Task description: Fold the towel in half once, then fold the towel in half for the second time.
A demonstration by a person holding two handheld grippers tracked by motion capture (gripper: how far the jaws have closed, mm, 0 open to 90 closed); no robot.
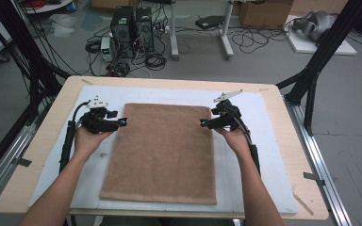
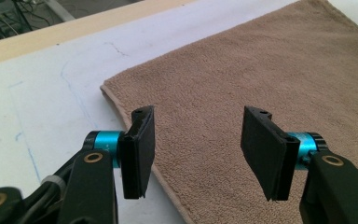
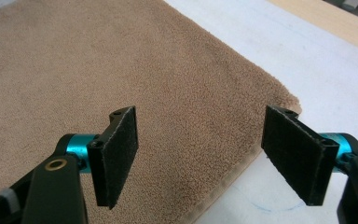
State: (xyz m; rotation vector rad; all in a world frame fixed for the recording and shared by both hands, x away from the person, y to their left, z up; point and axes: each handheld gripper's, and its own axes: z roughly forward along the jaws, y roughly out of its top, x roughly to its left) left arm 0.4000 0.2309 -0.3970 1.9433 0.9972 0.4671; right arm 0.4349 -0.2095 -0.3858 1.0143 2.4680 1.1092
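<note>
The brown towel (image 1: 162, 153) lies flat on the counter (image 1: 283, 141). The left gripper (image 1: 124, 122) and right gripper (image 1: 202, 123) hang spread wide, seemingly just above its far corners.

The towel (image 1: 162, 153) below the fingers is soft brown terry cloth, rough and matt. The pads (image 2: 140, 154) look like black matt foam, on shiny blue metal pins. Beside the fingers, the mat (image 1: 245, 155) is smooth white, on a pale wood table (image 1: 52, 127).
</note>
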